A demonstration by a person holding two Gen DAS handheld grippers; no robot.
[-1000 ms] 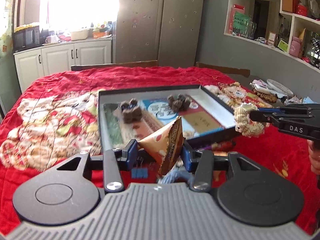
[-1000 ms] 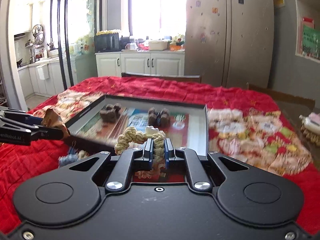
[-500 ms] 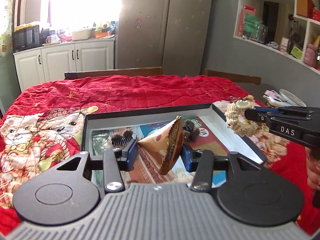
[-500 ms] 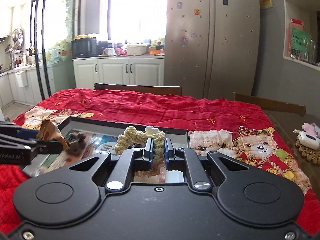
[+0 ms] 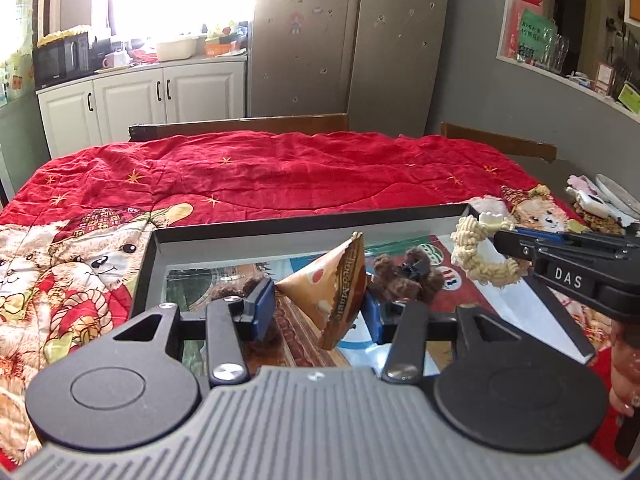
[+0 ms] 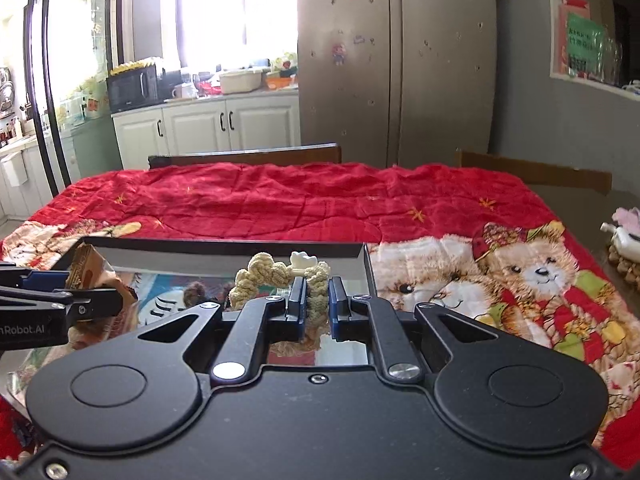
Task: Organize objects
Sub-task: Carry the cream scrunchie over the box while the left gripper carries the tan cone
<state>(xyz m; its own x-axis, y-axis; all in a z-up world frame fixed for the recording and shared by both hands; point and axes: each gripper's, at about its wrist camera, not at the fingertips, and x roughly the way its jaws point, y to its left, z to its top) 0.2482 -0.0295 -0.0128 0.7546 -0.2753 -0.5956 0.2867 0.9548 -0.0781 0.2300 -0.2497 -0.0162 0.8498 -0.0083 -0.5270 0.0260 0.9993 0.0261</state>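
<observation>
Left gripper [image 5: 316, 312] grips a cone-shaped snack packet [image 5: 334, 288] over the black tray [image 5: 304, 226] — brown fuzzy clip [image 5: 408, 276] lies inside. Right-wrist view: right gripper [image 6: 316, 304] — jaws nearly closed on a cream rope toy [image 6: 276, 276] above the tray's far right corner

Two hand-held matte black plastic two-finger grippers, blue pads on the fingertips. Left gripper [image 5: 318, 312]: ribbed grey housing, twin round black discs, silver pivot screws, white "Robot.AI" lettering along its side. Right gripper [image 6: 316, 308]: smooth black housing, silver screws beside the discs, white "DAS" label on its side.
</observation>
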